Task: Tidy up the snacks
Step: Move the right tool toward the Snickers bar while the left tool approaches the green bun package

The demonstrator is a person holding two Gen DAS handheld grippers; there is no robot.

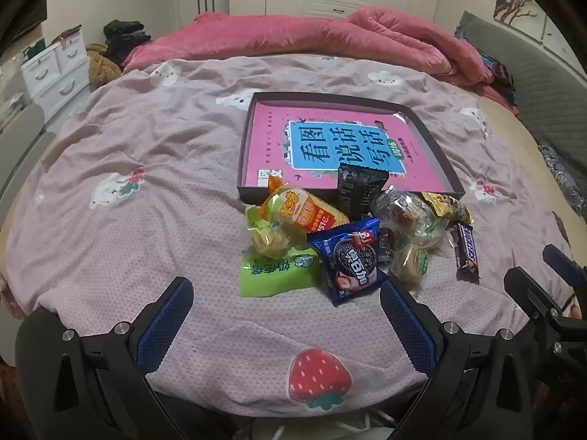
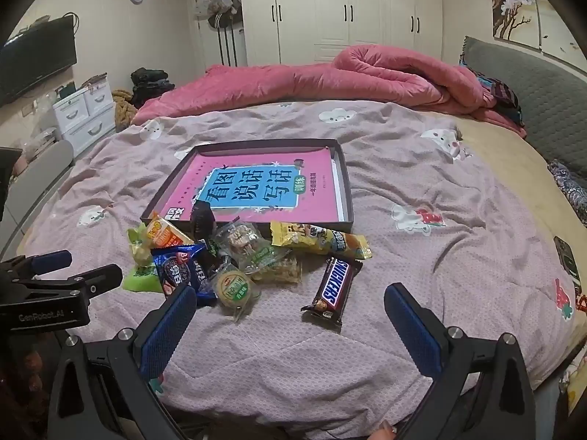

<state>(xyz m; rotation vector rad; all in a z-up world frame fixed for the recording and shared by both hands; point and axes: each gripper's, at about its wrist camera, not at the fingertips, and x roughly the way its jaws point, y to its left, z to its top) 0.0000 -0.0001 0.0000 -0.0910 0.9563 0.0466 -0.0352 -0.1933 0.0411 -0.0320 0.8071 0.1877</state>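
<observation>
Both hand-held grippers hang over the near edge of the bed with nothing between their jaws. The right gripper (image 2: 290,324) stands with its blue pads wide apart, tilted down toward the sheet; the left gripper (image 1: 286,315) is likewise spread wide and empty. Neither touches a snack.

Just beyond the right gripper lies the Snickers bar (image 2: 332,289), flat on the bedsheet (image 2: 422,256), slightly apart from the heap and the easiest item to single out. To its left lies the main pile: a blue cookie packet (image 1: 348,256), a green packet (image 1: 275,269), an orange packet (image 1: 304,211), a round cake in clear wrap (image 2: 234,288), a yellow packet (image 2: 323,242) and a black packet (image 1: 359,187) leaning on the tray's near wall. Behind the pile sits the shallow dark tray (image 1: 245,154), holding a pink book (image 2: 264,187) and no snacks fully inside it.

Judgement: the sorting has not begun, and the tray is the likely destination. A good first pick would be the isolated bar, approached with the pads straddling its narrow width, closing gently because the wrapper is slippery and the mattress yields. Overlapping packets should be lifted from the top of the heap first, lest neighbours be dragged along.
</observation>
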